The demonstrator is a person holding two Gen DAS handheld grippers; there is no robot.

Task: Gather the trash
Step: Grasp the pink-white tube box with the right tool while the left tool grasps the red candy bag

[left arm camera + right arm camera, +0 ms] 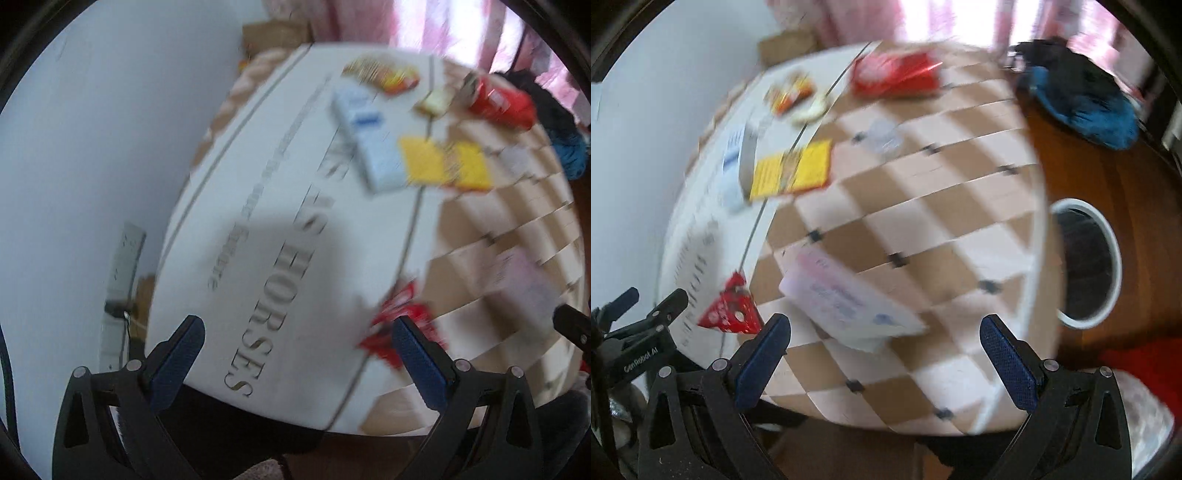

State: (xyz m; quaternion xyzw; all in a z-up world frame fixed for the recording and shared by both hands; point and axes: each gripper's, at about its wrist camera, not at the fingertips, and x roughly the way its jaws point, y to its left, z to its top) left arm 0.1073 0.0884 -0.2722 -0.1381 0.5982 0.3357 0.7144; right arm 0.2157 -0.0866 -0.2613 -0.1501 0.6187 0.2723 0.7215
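Brown-and-white chequered tablecloth (923,206)

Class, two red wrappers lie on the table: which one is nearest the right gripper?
The small red triangular wrapper, beside the right gripper; the large red packet lies at the far edge.

Daylight pours through the pink curtains (436,26) behind the table (280,206), blown out to white glare there. A soft grey shadow (288,254) lies on the table's near half. Both views are motion-blurred throughout, with fisheye bending and black corners.
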